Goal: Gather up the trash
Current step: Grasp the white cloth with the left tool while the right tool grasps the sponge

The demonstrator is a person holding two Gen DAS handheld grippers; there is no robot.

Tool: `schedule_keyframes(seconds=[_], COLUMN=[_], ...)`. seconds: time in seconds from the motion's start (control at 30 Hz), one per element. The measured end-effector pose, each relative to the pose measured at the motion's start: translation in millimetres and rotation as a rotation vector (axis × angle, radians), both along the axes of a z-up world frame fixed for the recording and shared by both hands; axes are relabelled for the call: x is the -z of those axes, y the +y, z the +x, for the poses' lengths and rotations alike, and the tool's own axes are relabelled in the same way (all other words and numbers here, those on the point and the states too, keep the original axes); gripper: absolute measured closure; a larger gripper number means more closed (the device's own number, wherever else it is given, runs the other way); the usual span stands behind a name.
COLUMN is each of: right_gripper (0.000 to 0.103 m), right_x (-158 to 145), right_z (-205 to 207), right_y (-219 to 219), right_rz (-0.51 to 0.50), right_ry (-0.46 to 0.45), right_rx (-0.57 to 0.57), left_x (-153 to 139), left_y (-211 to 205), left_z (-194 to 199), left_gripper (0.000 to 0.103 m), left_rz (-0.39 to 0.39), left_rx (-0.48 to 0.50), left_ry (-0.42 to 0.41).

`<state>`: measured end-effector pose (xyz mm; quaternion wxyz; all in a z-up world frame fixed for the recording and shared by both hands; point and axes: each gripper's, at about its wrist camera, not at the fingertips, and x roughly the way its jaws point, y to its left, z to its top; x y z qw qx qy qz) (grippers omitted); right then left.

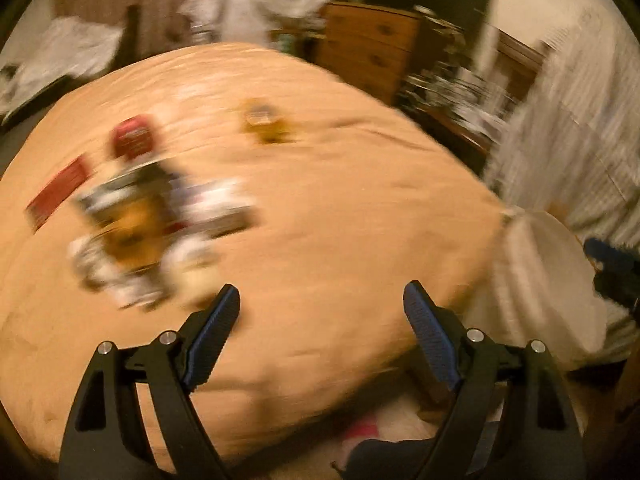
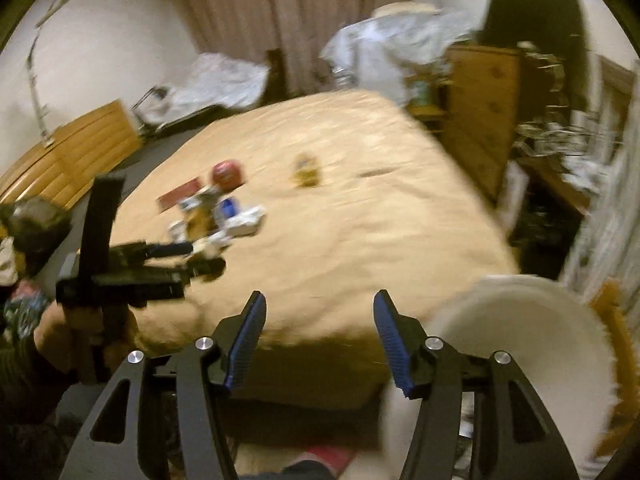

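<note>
Both frames motion-blurred. Left tongs spread wide, nothing between them, over the bed. Right tongs also spread, empty, at the bed's near edge. Trash pile ahead-left of the left tongs; its long axis can't be told. Red flat wrapper beyond it, long axis running away-right. Red round piece and yellow piece farther ahead. White bin just right of the right tongs.
</note>
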<state>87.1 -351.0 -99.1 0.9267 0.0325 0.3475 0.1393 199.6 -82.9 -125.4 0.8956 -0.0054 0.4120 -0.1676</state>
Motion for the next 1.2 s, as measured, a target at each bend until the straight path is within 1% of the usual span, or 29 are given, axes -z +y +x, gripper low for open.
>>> schedule_keyframes(seconds=[0.13, 0.17, 0.27, 0.33, 0.4, 0.47, 0.57, 0.67, 0.77, 0.87, 0.9, 0.93, 1.0, 1.07, 1.1, 1.13, 1.17, 1.2], right_gripper=[0.046, 0.046, 0.046, 0.046, 0.046, 0.046, 0.046, 0.046, 0.054, 0.069, 0.072, 0.072, 0.073, 0.073, 0.073, 0.073, 0.073, 0.073], right_x=[26, 29, 43, 53, 63, 73, 85, 95, 104, 112, 113, 114, 115, 116, 116, 117, 118, 118], right_z=[34, 39, 61, 75, 88, 99, 116, 136, 152, 157, 158, 158, 159, 159, 159, 159, 159, 159], right_y=[74, 85, 135, 160, 184, 209, 228, 235, 238, 230, 228, 225, 223, 223, 223, 223, 222, 222], right_rz=[0.009, 0.014, 0.031, 0.035, 0.033, 0.009, -0.020, -0.027, -0.032, -0.033, -0.032, -0.029, -0.029, -0.034, -0.034, -0.034, -0.034, -0.034], right_ry=[0.042, 0.047, 0.060, 0.071, 0.083, 0.085, 0.086, 0.094, 0.104, 0.112, 0.111, 0.108, 0.107, 0.104, 0.104, 0.104, 0.104, 0.104], right_rx=[-0.113, -0.128, -0.183, -0.205, -0.228, -0.239, -0.228, -0.201, -0.188, -0.171, -0.167, -0.165, -0.169, -0.172, -0.173, -0.174, -0.174, -0.173], left_x=[8, 12, 22, 29, 33, 39, 48, 56, 61, 64, 66, 67, 69, 71, 72, 73, 73, 73], left_y=[78, 102, 149, 166, 171, 172, 180, 179, 175, 174, 176, 178, 183, 184, 184, 184, 184, 185], left_z=[9, 14, 23, 32, 42, 46, 49, 55, 64, 73, 76, 79, 84, 88, 87, 87, 87, 86], left_gripper=[0.022, 0.022, 0.022, 0.022, 0.022, 0.022, 0.022, 0.022, 0.022, 0.022, 0.022, 0.022, 0.032, 0.047, 0.049, 0.056, 0.060, 0.062], left_rz=[-0.004, -0.008, -0.020, -0.020, -0.013, -0.005, -0.019, -0.030, -0.036, -0.048, -0.056, -0.070, -0.084, -0.091, -0.091, -0.093, -0.094, -0.094], left_rx=[-0.150, -0.196, -0.288, -0.308, -0.303, -0.291, -0.277, -0.263, -0.244, -0.245, -0.252, -0.255, -0.263, -0.264, -0.265, -0.264, -0.262, -0.262], left_ry=[0.000, 0.004, 0.007, 0.011, 0.013, 0.020, 0.029, 0.034, 0.028, 0.029, 0.032, 0.039, 0.044, 0.054, 0.053, 0.054, 0.055, 0.053])
